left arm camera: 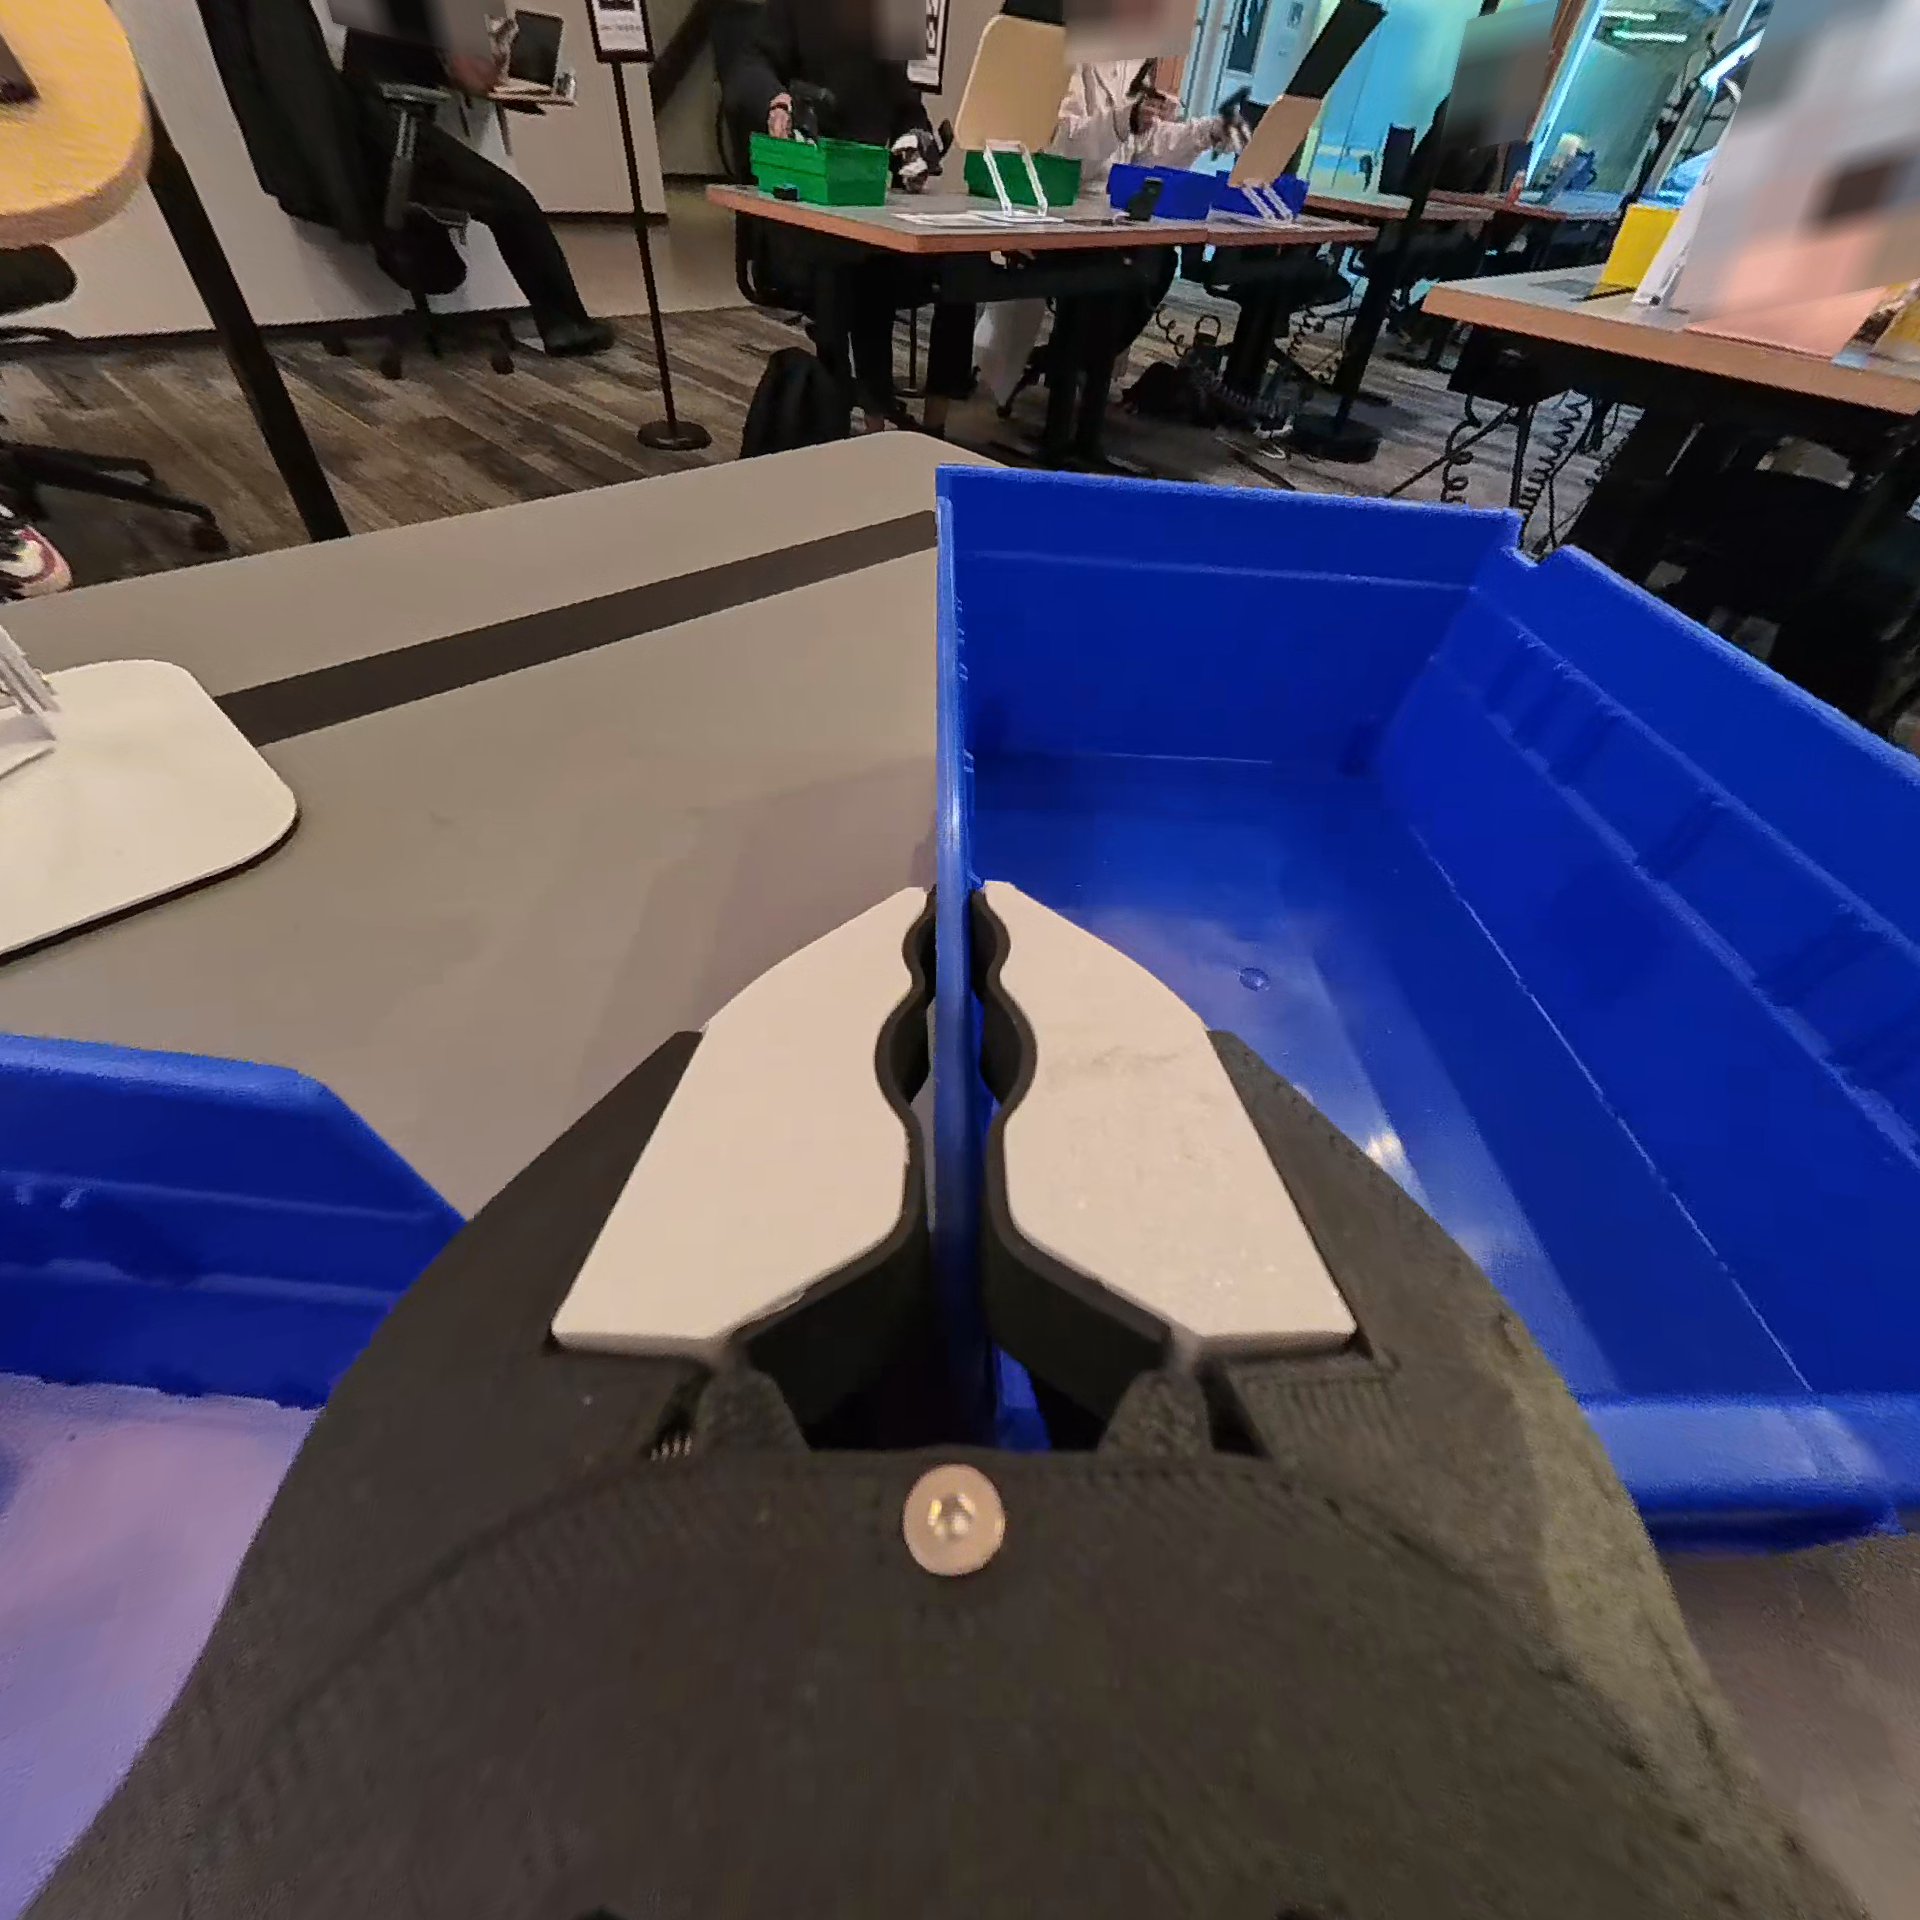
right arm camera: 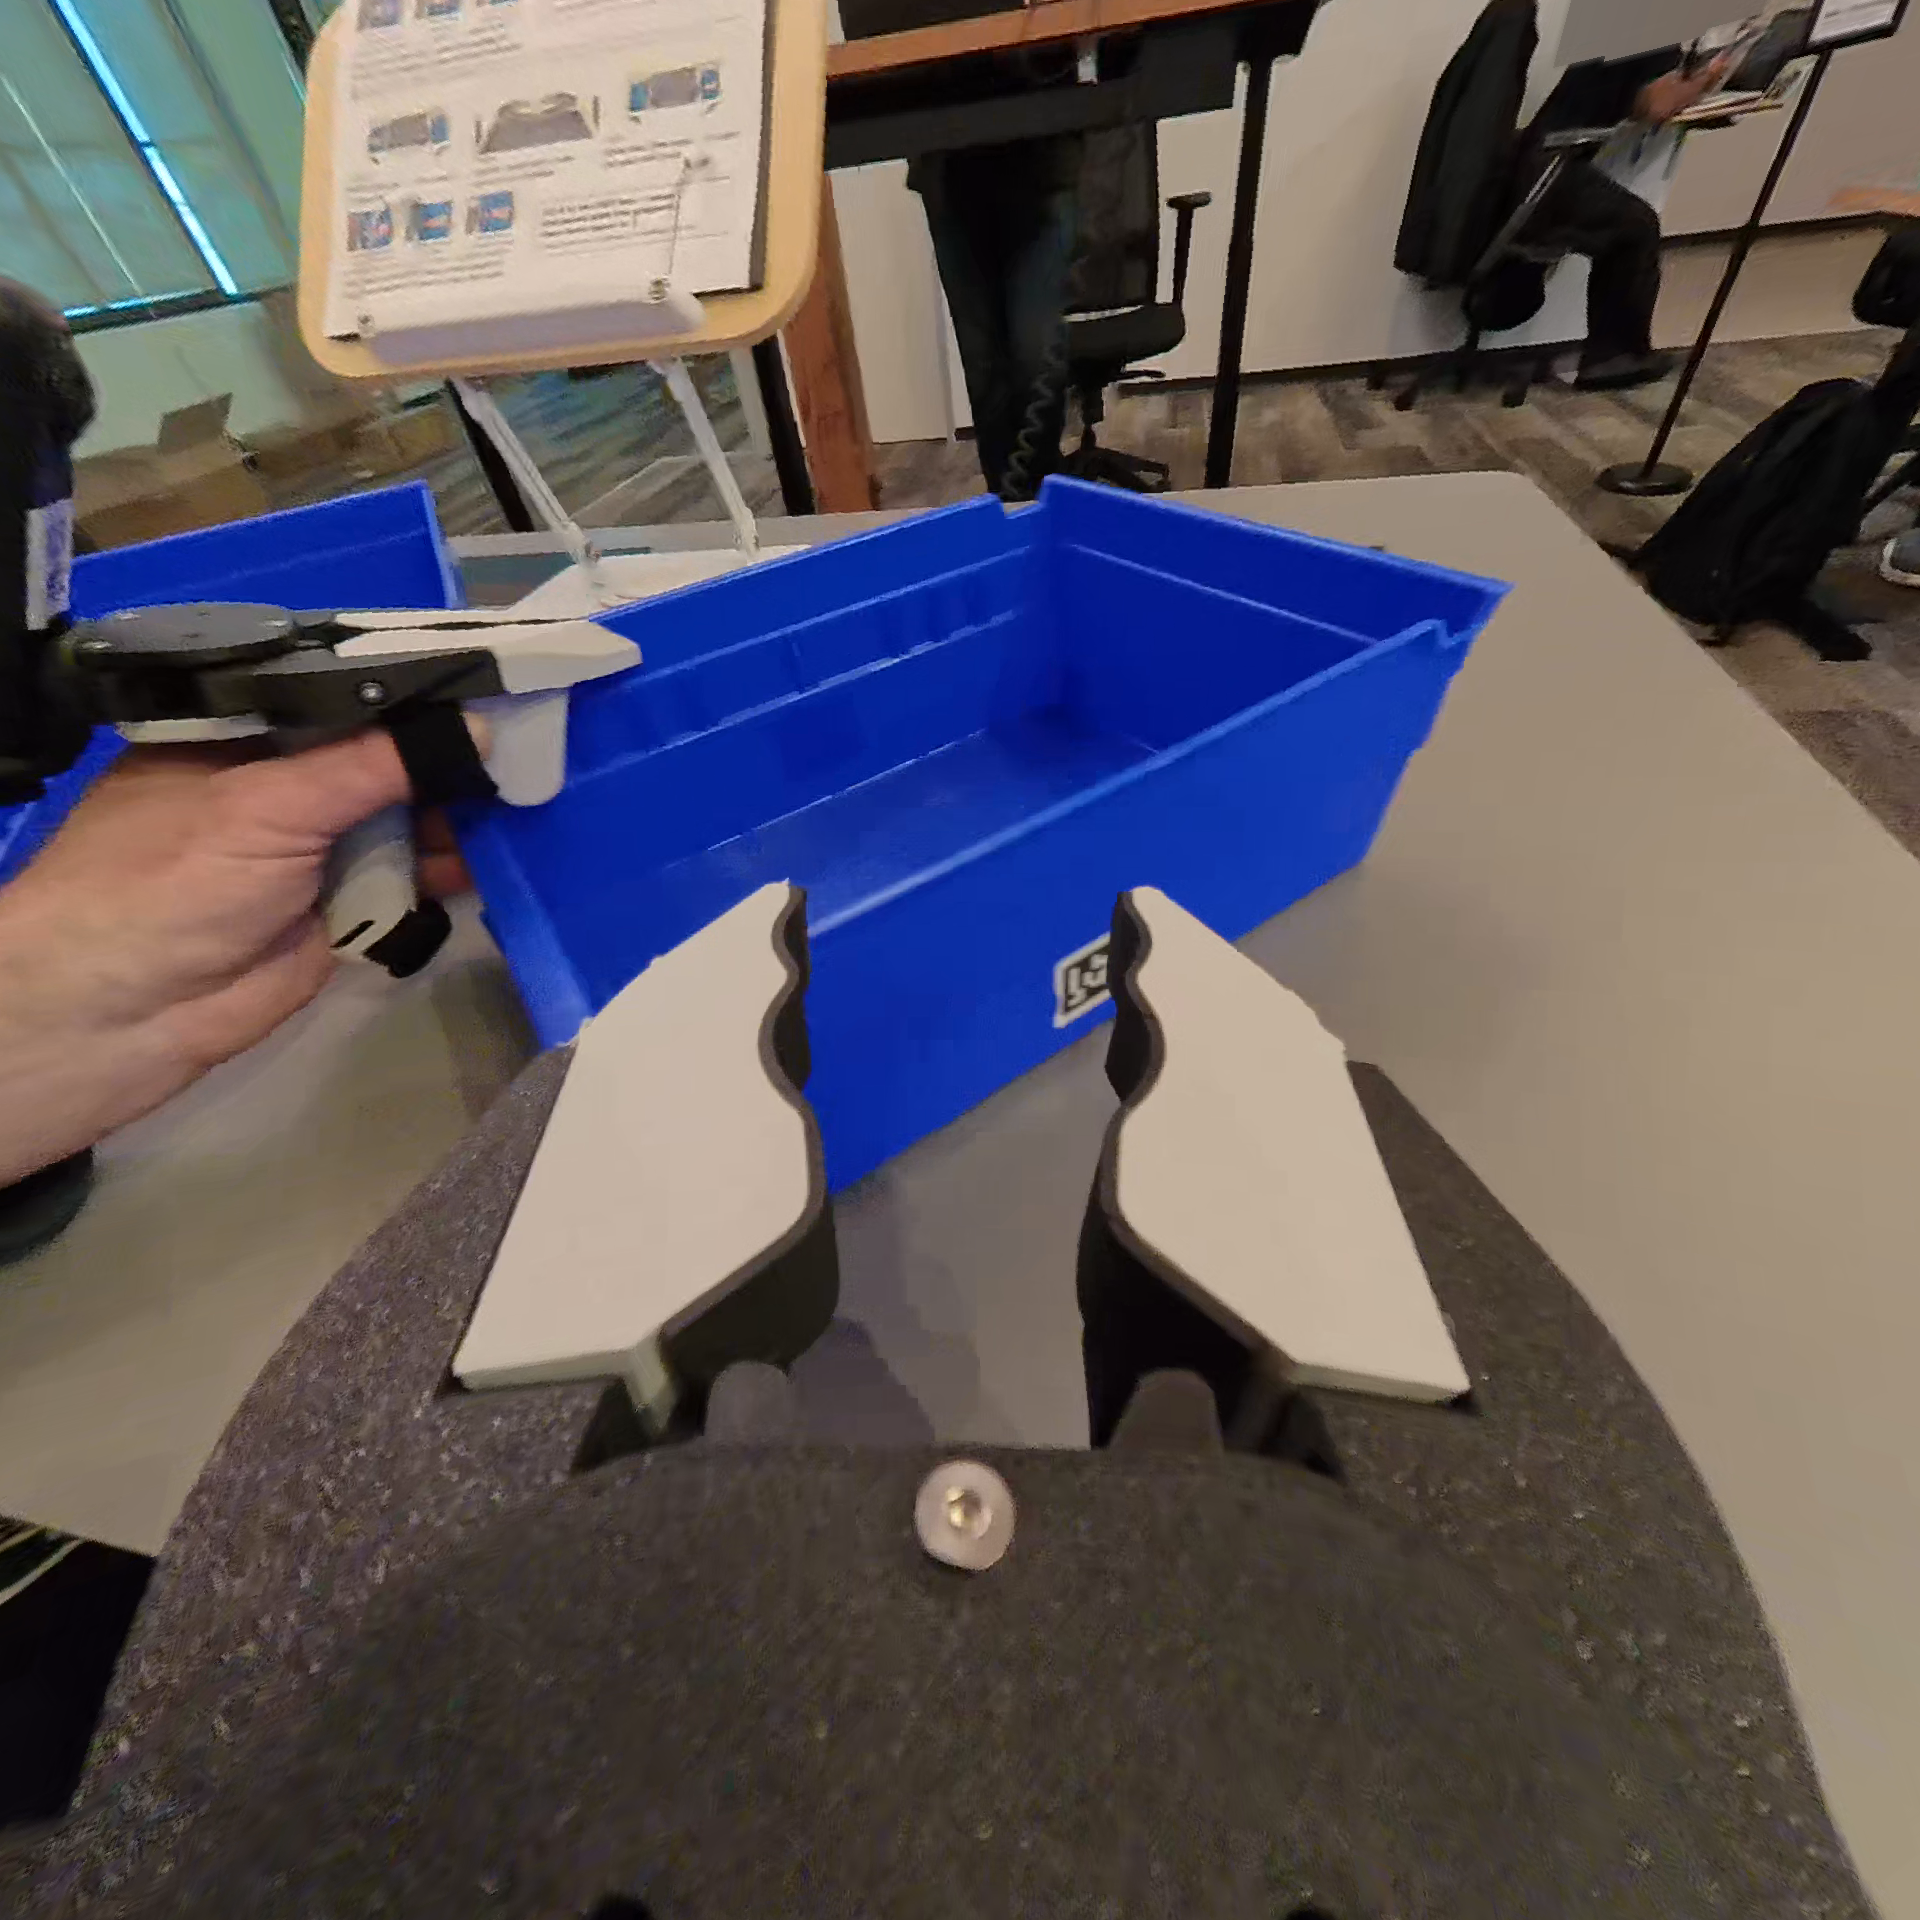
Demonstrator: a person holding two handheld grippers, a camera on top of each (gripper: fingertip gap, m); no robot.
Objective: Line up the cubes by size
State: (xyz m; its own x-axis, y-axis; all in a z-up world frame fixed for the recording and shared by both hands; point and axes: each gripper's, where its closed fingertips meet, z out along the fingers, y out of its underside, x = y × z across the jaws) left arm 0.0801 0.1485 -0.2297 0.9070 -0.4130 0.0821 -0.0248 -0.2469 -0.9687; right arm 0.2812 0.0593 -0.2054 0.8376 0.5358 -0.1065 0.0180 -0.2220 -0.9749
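Note:
A blue plastic bin (left arm camera: pixel 1195 623) stands on the grey table (left arm camera: pixel 540 831), and its inside is bare. No cubes show in either view. My left gripper (left arm camera: pixel 954 904) is shut on the bin's thin side wall, one pad on each face. The right wrist view shows it (right arm camera: pixel 582 660) in a person's hand at the left end of the bin (right arm camera: pixel 1039 935). My right gripper (right arm camera: pixel 961 904) is open and holds nothing. It hovers over the table in front of the bin's long wall, which bears a small black-and-white marker (right arm camera: pixel 1081 987).
A second blue bin (left arm camera: pixel 156 1195) sits at the left and also shows in the right wrist view (right arm camera: pixel 260 561). A white stand base (left arm camera: pixel 114 790) carries an instruction board (right arm camera: pixel 551 177) behind the bins. Beyond the table's edge are chairs, other tables and people. Across from one pair of fingers to the other is roughly 25 cm.

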